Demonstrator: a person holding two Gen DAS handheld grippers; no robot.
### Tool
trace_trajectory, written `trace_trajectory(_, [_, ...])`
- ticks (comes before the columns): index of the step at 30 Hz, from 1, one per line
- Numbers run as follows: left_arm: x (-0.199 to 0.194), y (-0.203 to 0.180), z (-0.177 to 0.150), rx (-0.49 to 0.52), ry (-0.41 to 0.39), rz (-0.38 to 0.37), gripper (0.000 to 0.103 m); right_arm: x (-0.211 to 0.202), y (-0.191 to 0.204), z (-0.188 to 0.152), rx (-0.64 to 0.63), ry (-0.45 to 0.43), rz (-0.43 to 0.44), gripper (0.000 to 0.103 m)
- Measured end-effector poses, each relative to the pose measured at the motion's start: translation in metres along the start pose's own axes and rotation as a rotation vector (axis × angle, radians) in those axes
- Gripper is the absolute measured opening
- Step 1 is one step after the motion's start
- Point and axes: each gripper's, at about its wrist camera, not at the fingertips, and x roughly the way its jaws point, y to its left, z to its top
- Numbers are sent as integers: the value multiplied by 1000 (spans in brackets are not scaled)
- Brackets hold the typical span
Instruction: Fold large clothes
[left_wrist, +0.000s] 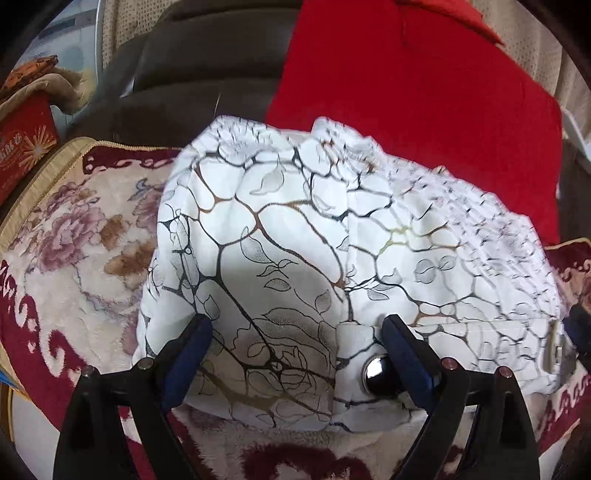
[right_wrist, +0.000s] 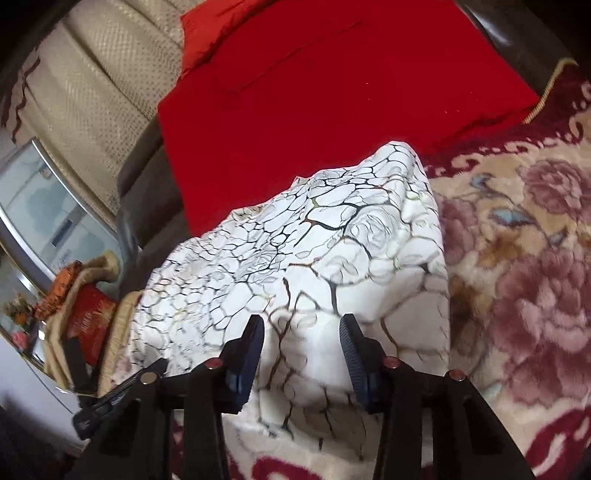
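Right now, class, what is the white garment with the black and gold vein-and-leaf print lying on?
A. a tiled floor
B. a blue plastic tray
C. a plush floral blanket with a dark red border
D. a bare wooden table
C: the white garment with the black and gold vein-and-leaf print lies on the plush floral blanket with a dark red border, beside a red cloth.

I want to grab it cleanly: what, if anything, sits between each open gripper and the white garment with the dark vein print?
Nothing visible does. The left gripper and right gripper both stand open directly over the white vein-printed garment, which lies on the floral plush blanket. A shiny metal snap button lies by the left gripper's right finger.
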Motion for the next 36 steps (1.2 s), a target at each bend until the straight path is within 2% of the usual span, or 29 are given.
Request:
trace_trajectory(3, [-15,11,-6,-50,-38,-38,94,-16,-7,-5,43,-12,75,47])
trace_trajectory(7, [-37,29,-17,-136,-76,-104,94,-28,-11,-15,98,13,166,53])
trace_trajectory(9, [-50,31,-22,-147,-124,-131,94,-37,-7,-22,98,-3,199,53])
trace_trajectory(12, [-56,26,-23,-93,-157,-95,94,-50,4,-27,23,-68,148,53])
trace_trajectory(16, [-38,30,-25,-84,-103,-54,94,-36,-9,-27,80,-24,81,50])
trace_trajectory(19, [-17,38,-26,-105,-25,8,94,-6,-33,-29,167,95,8,25])
trace_trajectory(20, [-12,42,-26,-121,-8,11,94,0,-38,-30,185,112,-2,22])
trace_trajectory(25, [-15,47,-23,-158,-42,0,94,-9,-29,-25,130,92,-26,21])
trace_trajectory(26, [-17,47,-23,-162,-52,-2,94,-14,-25,-24,115,71,-19,26])
trace_trajectory(28, [-26,45,-22,-165,-91,-19,94,-23,-18,-20,86,24,20,26])
trace_trajectory(30, [-36,39,-20,-135,-149,-35,94,-27,-9,-14,58,-8,49,26])
trace_trajectory(32, [-41,31,-20,-95,-185,-14,94,-20,1,-8,48,-5,64,26])
trace_trajectory(33, [-40,30,-20,-82,-182,-6,94,-17,3,-8,47,1,62,26])
trace_trajectory(36, [-18,29,-22,-70,-68,32,94,16,5,-13,55,98,4,25])
